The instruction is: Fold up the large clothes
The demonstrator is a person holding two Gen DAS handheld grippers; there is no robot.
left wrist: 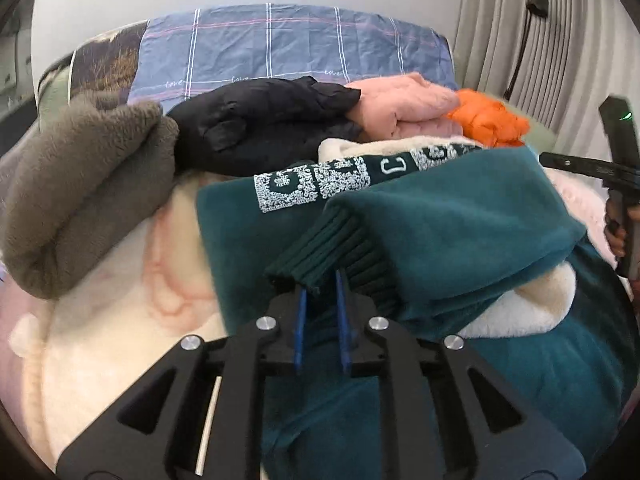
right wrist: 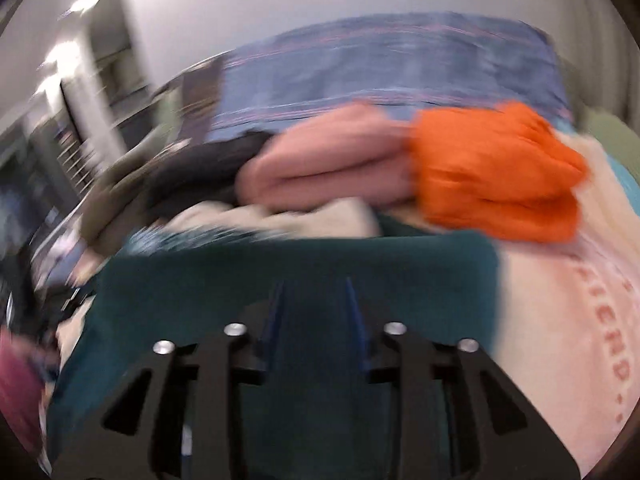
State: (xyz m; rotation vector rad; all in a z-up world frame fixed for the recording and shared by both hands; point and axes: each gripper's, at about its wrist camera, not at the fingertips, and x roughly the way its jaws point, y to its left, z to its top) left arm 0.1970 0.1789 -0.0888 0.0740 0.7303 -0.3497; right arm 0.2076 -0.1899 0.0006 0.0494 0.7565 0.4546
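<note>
On a bed heaped with laundry, a teal fleece sweatshirt (left wrist: 460,216) is shown partway through folding, spread over a cream-and-pink blanket (left wrist: 120,320) with one sleeve already brought across its body. The left gripper (left wrist: 322,284) is seen at that sleeve's ribbed cuff (left wrist: 320,252), its blue fingers (left wrist: 301,320) parted only narrowly; the cuff's edge lies at the fingertips, though whether the pads press on it cannot be told. The right gripper (right wrist: 316,292) is pictured, through heavy blur, above the teal cloth with its fingers moderately apart and nothing visibly caught between them. Behind the sweatshirt, a grey fleece (left wrist: 80,184), a black garment (left wrist: 256,128), a pink garment (left wrist: 400,108) and an orange garment (left wrist: 488,120) are piled before a plaid pillow (left wrist: 280,44). The fold is judged to be at an early stage: one sleeve has been laid in, while the body remains to be doubled.
</note>
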